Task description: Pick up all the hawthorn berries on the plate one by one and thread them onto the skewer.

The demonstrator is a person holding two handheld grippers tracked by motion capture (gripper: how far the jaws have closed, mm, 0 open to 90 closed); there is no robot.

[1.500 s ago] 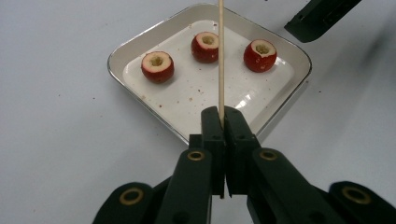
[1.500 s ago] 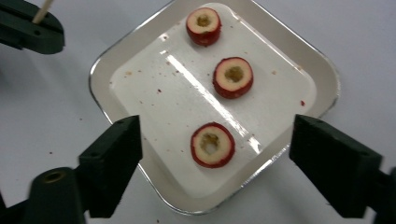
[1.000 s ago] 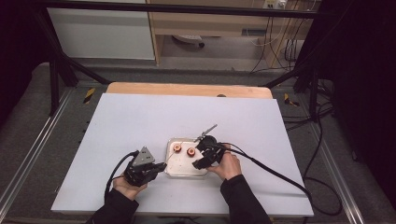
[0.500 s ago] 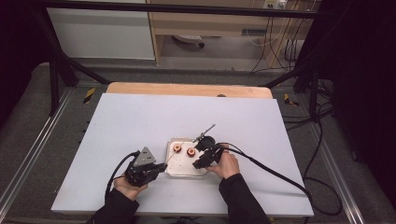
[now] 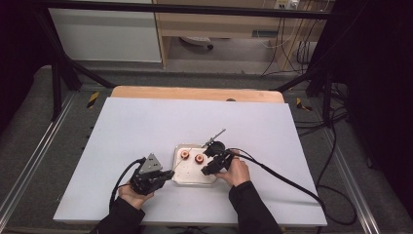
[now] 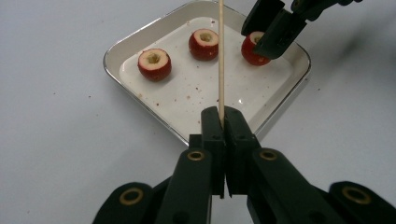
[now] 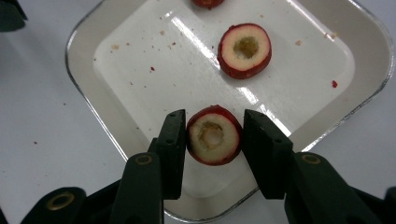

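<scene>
The cored red fruit (image 7: 214, 136) is sitting in the white square tray (image 7: 140, 56), close to the tray's edge nearest the person, with its hollow pale centre facing up. The right gripper (image 7: 214, 140) is standing around it: its jaws have just been closing, and the two black pads are now touching the fruit's red skin on both sides, so it is grasping this fruit while the fruit is resting on the tray floor. A second cored fruit (image 7: 244, 50) is lying further in, toward the middle of the tray, well apart from the gripped one, and in the left gripper view a third fruit (image 6: 154, 64) is sitting nearer the tray's opposite side. Small red crumbs are lying scattered over the tray floor. The left gripper (image 6: 223, 135) is staying clenched on a thin wooden skewer (image 6: 221, 56), which is pointing out from between its jaws over the tray, above the fruits and touching none of them. In the high view the tray is lying on the white table (image 5: 146, 126) near its front edge, about the middle, with the left hand (image 5: 134, 192) just beside the tray's left edge and the right hand (image 5: 237, 171) at its right edge. A thin metal tool (image 5: 215, 136) is lying on the table just behind the tray's far right corner.
</scene>
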